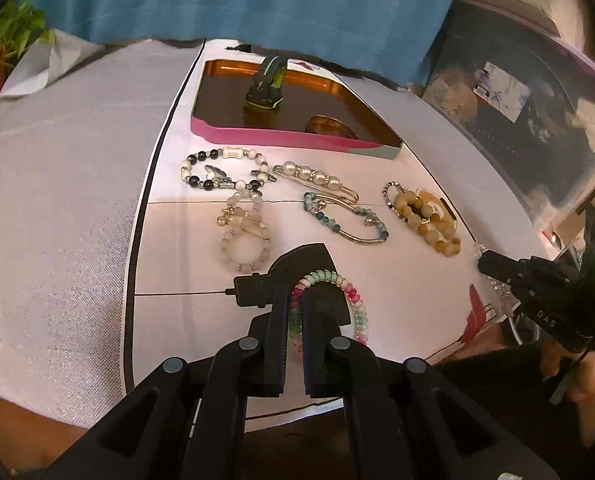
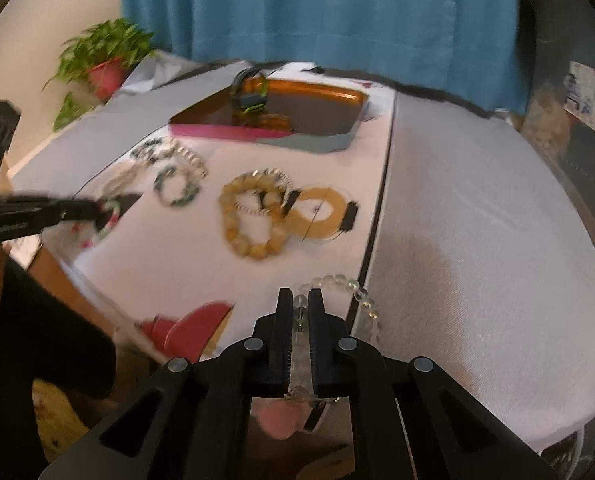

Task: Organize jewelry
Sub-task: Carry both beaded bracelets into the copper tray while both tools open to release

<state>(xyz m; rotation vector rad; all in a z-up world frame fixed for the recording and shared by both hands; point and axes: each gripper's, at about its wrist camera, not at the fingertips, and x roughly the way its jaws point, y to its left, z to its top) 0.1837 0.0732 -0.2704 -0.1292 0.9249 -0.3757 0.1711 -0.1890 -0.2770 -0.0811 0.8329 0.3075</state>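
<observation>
Each gripper is closed on a bracelet near the cloth's front edge, the left gripper [image 1: 295, 312] on the pink-green bracelet [image 1: 337, 284], the right gripper [image 2: 300, 312] on the clear bracelet [image 2: 337, 282], so both should lift gently and carry them to the tray [image 1: 273, 138] at the far edge.

left tool [image 1: 295, 300] clamped, right tool [image 2: 301, 304] clamped

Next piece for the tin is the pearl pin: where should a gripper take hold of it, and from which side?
Grip the pearl pin across its row of pearls, mid-length, coming straight down from above. It lies flat and slanted on the white cloth, so the pearls are its thickest, highest part. Its thin wire end lies over the blue-green bead bracelet, so closing there would likely snag both.
</observation>
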